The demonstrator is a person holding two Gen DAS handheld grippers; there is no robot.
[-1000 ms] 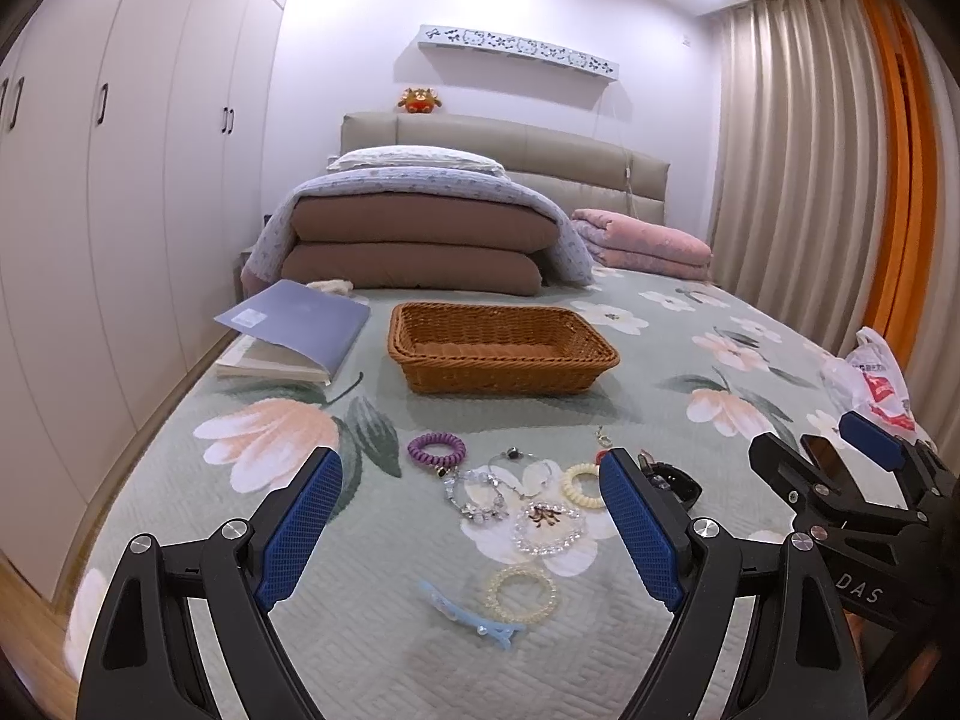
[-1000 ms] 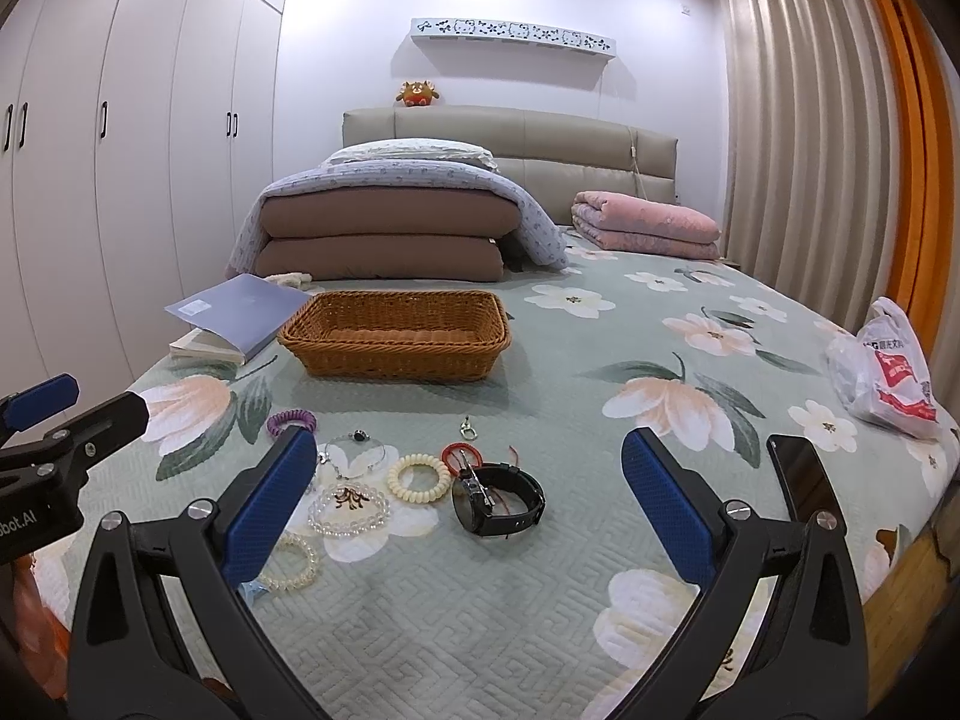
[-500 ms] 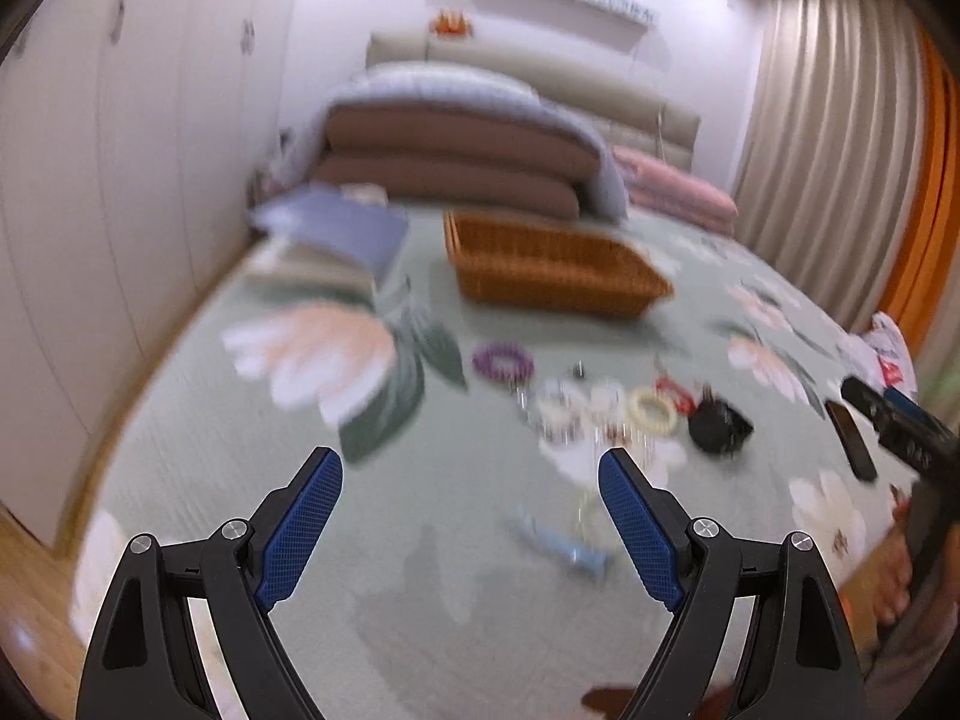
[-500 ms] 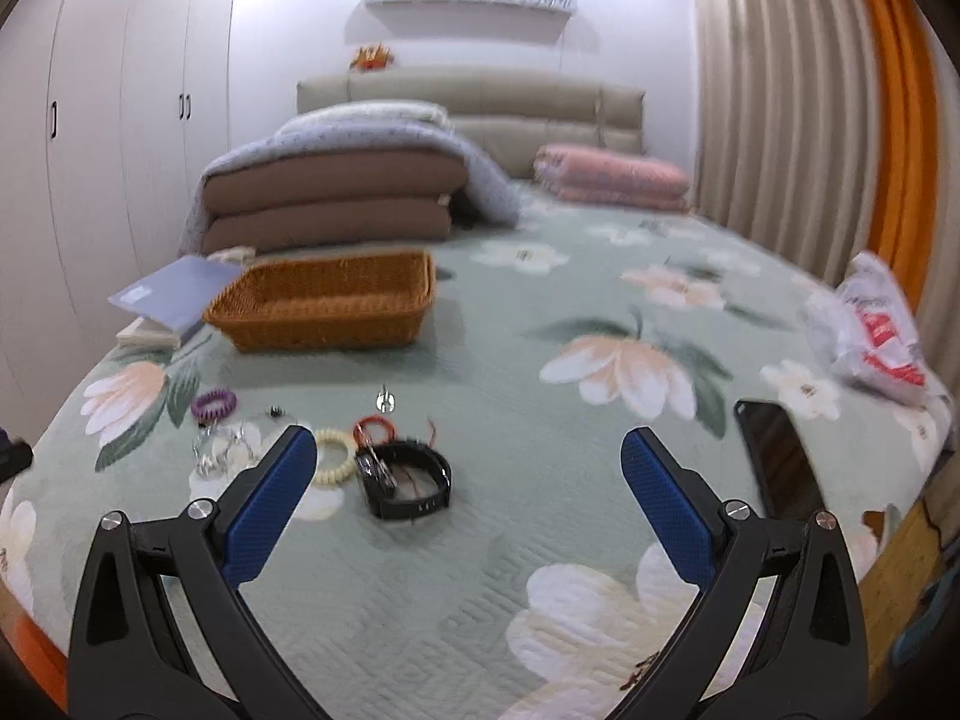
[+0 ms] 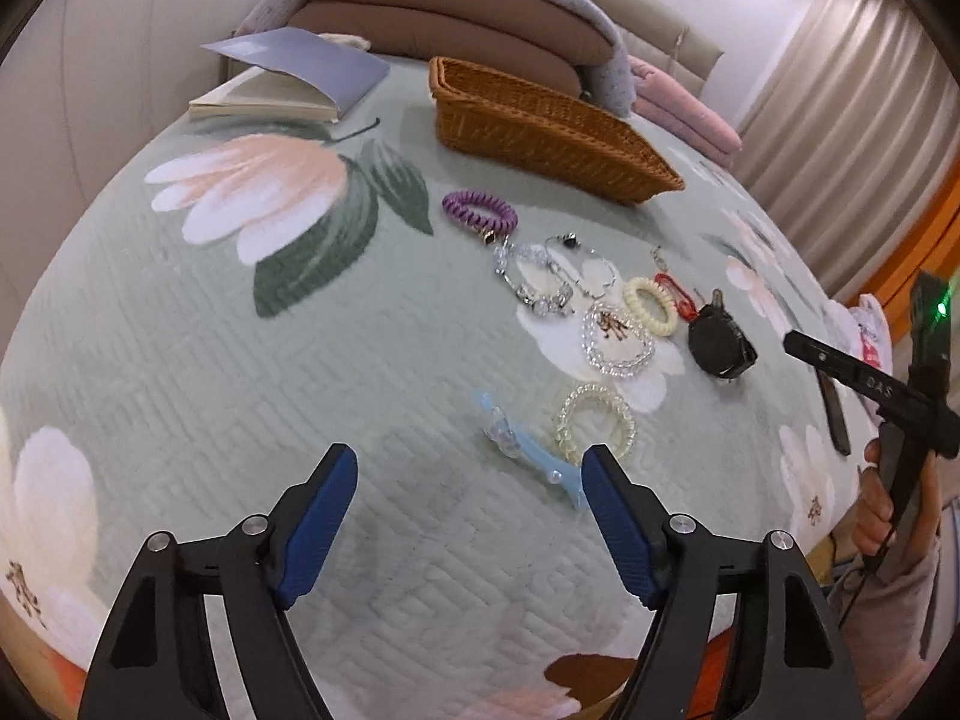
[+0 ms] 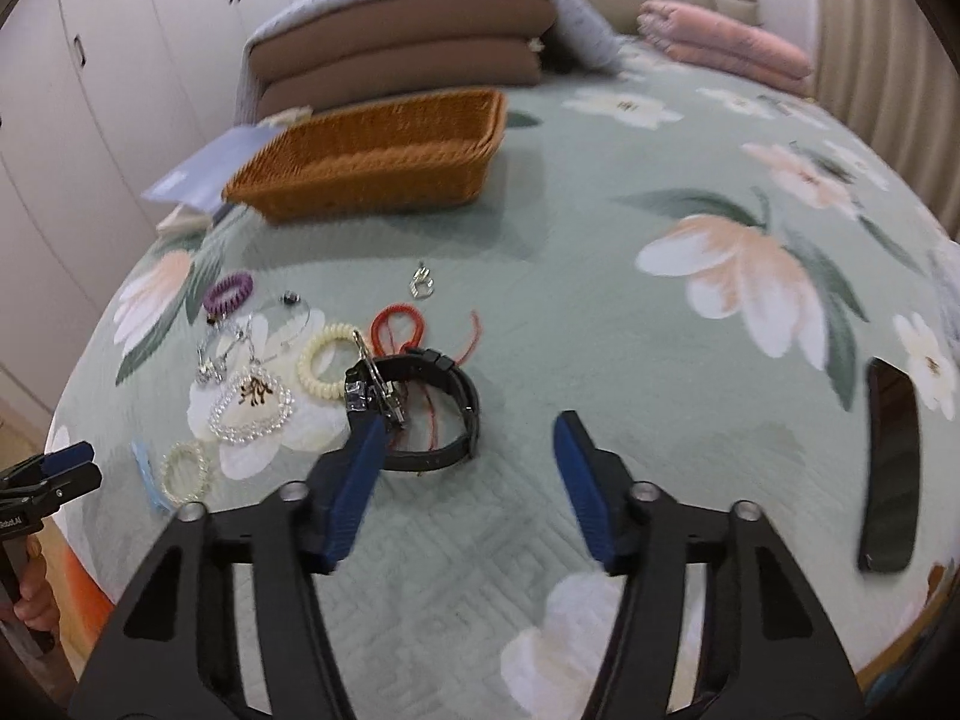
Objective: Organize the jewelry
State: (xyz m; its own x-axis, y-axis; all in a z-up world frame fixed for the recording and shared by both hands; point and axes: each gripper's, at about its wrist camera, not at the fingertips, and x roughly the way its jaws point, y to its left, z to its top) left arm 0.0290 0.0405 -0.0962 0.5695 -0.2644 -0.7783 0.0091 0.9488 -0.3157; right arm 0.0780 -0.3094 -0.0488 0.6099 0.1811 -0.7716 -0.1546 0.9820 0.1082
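Note:
Several jewelry pieces lie on the green floral bedspread: a purple coil tie (image 5: 480, 211), a clear bead bracelet (image 5: 618, 339), a cream coil tie (image 5: 651, 306), a black watch (image 6: 444, 414), a pale yellow coil tie (image 5: 594, 423) and a blue hair clip (image 5: 522, 444). A wicker basket (image 5: 540, 120) stands behind them. My left gripper (image 5: 468, 468) hovers over bare quilt just short of the clip, jaws closing, nothing between them. My right gripper (image 6: 468, 432) hovers beside the watch, jaws closing on nothing, its left fingertip (image 6: 366, 438) at the watch's edge.
A red cord (image 6: 396, 327) and a small silver charm (image 6: 423, 283) lie near the watch. A black phone (image 6: 891, 462) rests at the right. A book (image 5: 288, 78), folded quilts (image 6: 408, 42) and a pink blanket (image 6: 726, 42) sit behind. The bed edge is close below.
Both views have tipped down and come closer to the bedspread. Both pairs of jaws are narrower, the right one much more. The watch now sits at the right gripper's left fingertip.

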